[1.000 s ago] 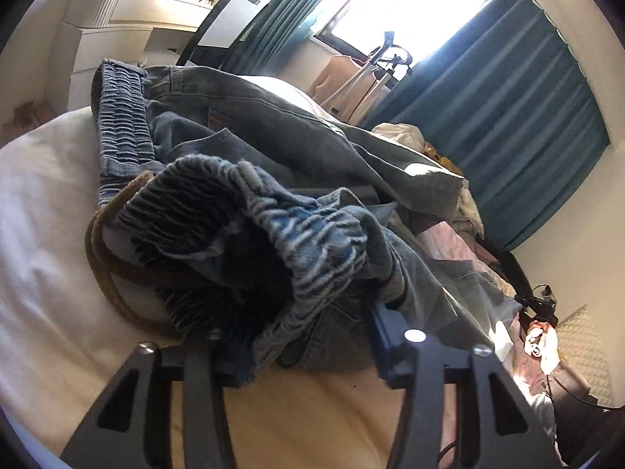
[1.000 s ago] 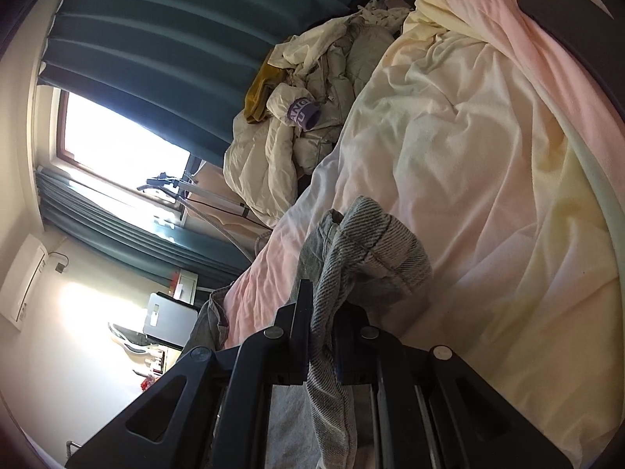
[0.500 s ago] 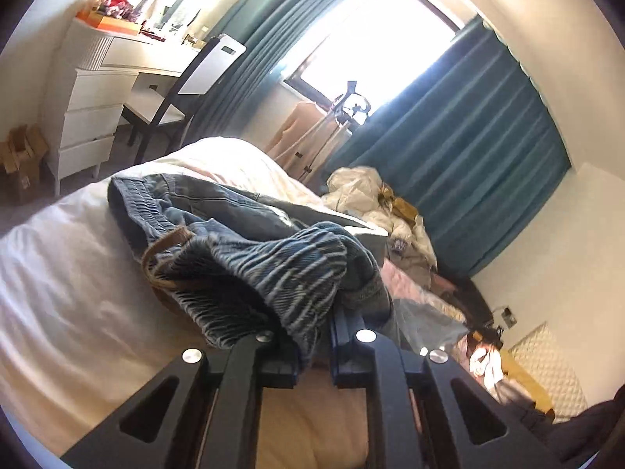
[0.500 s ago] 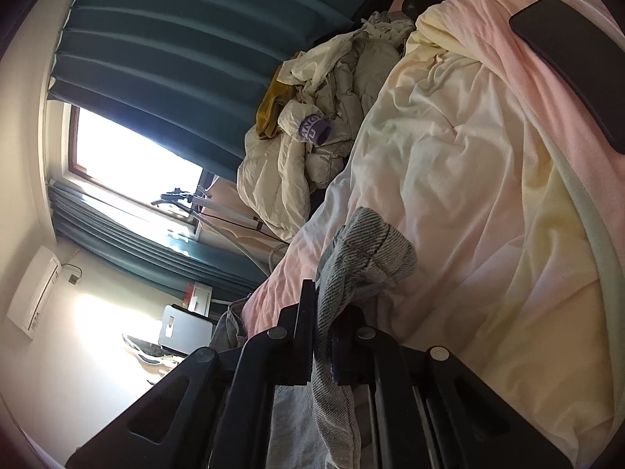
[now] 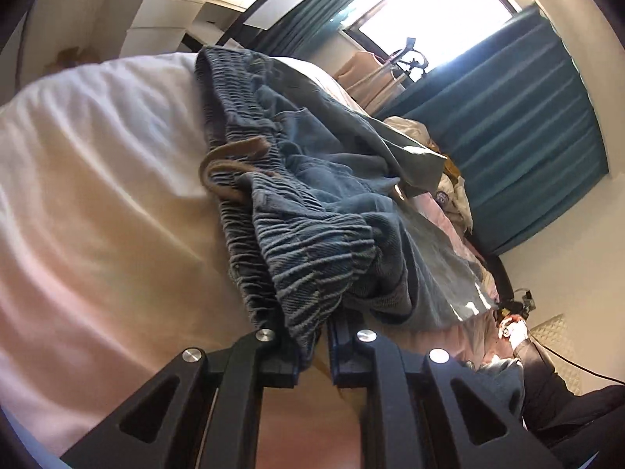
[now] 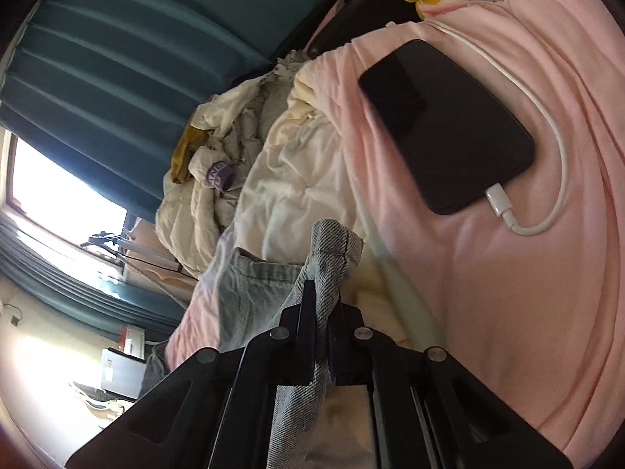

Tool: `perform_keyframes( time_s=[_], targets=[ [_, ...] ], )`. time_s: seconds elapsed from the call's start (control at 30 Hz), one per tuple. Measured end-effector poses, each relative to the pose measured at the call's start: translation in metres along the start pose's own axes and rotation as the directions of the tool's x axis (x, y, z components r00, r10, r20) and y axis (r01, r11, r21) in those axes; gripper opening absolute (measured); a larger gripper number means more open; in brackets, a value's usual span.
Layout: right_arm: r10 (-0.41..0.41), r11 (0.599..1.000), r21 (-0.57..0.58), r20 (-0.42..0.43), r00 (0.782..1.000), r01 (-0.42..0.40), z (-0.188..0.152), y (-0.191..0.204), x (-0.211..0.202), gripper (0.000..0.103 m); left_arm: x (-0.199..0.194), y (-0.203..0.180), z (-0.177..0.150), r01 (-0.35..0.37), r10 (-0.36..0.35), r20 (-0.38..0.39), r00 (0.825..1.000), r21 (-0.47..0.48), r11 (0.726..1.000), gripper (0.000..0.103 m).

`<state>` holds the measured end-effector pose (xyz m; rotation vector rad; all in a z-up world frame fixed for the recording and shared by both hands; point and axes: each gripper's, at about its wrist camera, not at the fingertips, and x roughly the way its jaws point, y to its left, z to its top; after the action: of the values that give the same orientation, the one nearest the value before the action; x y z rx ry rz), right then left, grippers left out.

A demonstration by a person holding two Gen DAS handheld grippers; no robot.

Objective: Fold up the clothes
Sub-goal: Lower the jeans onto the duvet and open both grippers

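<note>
Two ends of the jeans (image 5: 320,179) are pinched, one per hand. My left gripper (image 5: 314,355) is clamped on the gathered elastic waistband (image 5: 312,258); its jaws came together within the last sec and the ribbed denim bunches out betw. the pads. My right gripper (image 6: 322,336) is fully closed on a leg hem (image 6: 334,246), pale denim folded over the fingertips.

Long axis: the jeans run from the waistband at my left tongs away across the bed (image 5: 97,195) toward the window side, brown drawstring (image 5: 230,164) looped on top. From the right view the leg trails back and down under the tongs, w/ a 2nd bit of denim lying flat just beside it.

Judgement: next move turns on bringing hem to waistband, so the hands must close along that axis. A phone (image 6: 445,125) w/ white cable (image 6: 547,164) lies on the pink sheet ahead of the right tongs, so I keep the hem clear of it.
</note>
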<state>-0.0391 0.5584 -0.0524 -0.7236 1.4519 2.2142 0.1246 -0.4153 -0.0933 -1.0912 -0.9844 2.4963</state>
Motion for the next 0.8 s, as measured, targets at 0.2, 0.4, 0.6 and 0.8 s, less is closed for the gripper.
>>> perform_keyframes(
  time_s=[0.2,0.4,0.6,0.8],
  targets=[
    [-0.006,0.999,0.031,-0.041,0.999,0.007,-0.004,-0.01,0.002,0.004,-0.002,-0.01,-0.003,-0.04,0.04,0.019,0.999,0.002,0.999,0.016],
    [-0.083,0.994,-0.074,-0.069,0.994,0.078,-0.017,0.013,-0.01,0.008,-0.023,-0.032,-0.016,-0.138,0.139,0.057,0.989,-0.006,0.99,0.058],
    [-0.194,0.959,-0.206,0.02,0.981,0.194,-0.026,0.039,-0.03,0.047,-0.055,-0.061,-0.03,-0.251,0.24,0.169,0.956,0.045,0.967,0.071],
    [-0.186,0.908,-0.362,0.105,0.977,0.212,-0.039,0.071,-0.048,0.058,-0.047,-0.115,-0.017,-0.344,0.308,0.226,0.924,0.142,0.928,0.071]
  ],
)
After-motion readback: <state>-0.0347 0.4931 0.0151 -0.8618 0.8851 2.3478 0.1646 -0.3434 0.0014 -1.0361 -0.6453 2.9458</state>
